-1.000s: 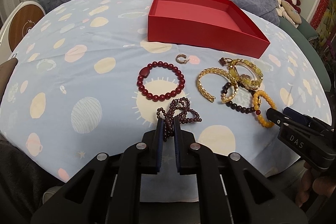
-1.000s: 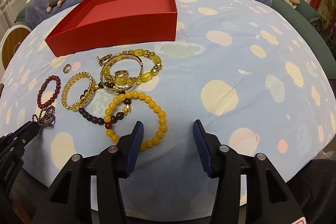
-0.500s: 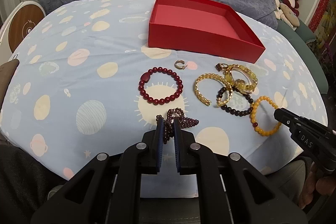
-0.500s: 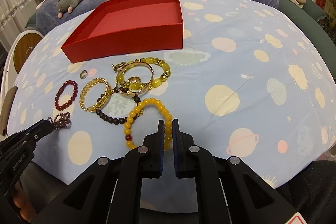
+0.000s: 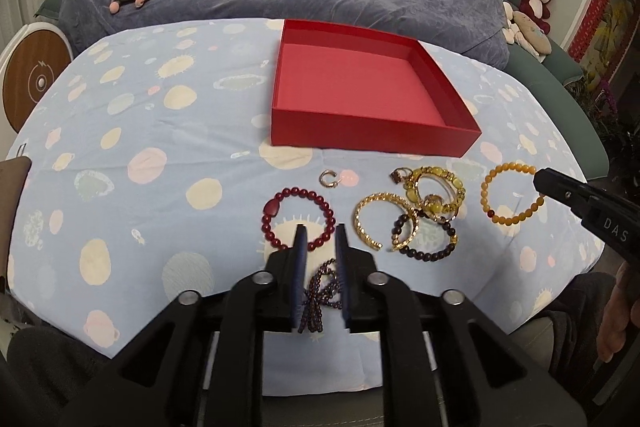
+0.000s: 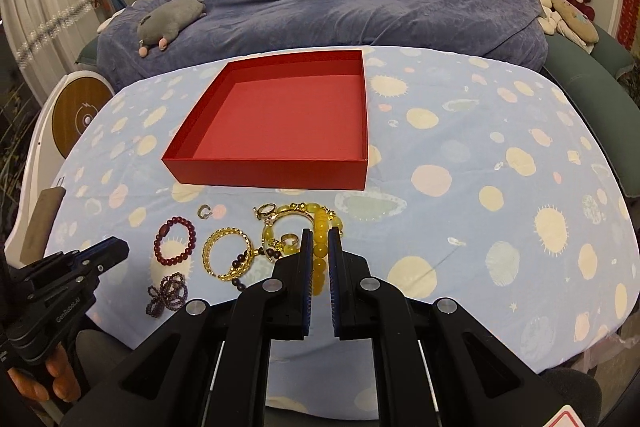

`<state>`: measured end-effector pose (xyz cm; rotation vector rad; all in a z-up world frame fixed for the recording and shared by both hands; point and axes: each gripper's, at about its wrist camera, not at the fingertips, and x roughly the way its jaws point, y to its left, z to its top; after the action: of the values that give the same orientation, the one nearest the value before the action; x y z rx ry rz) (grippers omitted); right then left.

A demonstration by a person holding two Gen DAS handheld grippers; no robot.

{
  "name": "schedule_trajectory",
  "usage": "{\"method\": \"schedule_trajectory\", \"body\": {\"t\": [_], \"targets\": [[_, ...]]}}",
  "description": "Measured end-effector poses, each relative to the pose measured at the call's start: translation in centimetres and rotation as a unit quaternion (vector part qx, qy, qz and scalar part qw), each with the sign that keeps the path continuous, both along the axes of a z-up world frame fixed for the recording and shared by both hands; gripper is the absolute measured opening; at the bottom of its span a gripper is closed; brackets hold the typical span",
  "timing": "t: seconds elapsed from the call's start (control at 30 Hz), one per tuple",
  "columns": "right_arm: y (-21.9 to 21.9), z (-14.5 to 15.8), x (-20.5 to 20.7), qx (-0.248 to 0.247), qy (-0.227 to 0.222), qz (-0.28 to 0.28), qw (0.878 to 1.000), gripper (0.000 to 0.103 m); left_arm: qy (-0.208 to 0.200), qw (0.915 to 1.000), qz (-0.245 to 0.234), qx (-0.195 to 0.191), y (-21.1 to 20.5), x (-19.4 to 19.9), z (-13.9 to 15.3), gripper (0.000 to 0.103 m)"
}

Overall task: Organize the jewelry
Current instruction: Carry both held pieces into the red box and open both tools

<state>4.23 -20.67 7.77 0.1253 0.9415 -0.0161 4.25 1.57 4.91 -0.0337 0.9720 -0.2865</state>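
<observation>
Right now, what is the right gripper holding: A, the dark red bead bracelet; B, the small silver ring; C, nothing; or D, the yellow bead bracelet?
D: the right gripper is shut on the yellow bead bracelet, which hangs lifted from its tips in the left wrist view, while the dark red bead bracelet and small silver ring lie on the cloth.

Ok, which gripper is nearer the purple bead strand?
Left. The left gripper hovers open right by the purple bead strand; the right gripper is beyond the gold bangle, shut on the yellow bracelet.

Red box, planet-patterned blue cloth
</observation>
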Motion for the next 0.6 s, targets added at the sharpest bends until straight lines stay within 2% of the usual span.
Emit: {"method": "schedule_trajectory", "body": {"t": [0.03,0.3,0.43,0.6], "targets": [[0.1,-0.3,-0.2,0.002,0.003,0.000,1.000,0.007,0.007,1.0000,0.003,-0.004,0.1,-0.3,-0.6,0.033],[0.9,-2.6,-1.3,0.016,0.029,-0.003,0.999,0.007,0.059,0.9982,0.002,0.001,-0.6,-0.6,-5.1,0.031],[1.1,-2.9,-1.3,0.020,0.031,-0.004,0.999,0.007,0.069,0.9976,-0.001,-0.010,-0.4,-0.4,-5.8,0.013],[1.1,-2.9,-1.4,0.024,0.033,-0.006,0.999,0.007,0.060,0.9981,-0.009,-0.011,-0.6,-0.7,-5.3,0.006]]}}
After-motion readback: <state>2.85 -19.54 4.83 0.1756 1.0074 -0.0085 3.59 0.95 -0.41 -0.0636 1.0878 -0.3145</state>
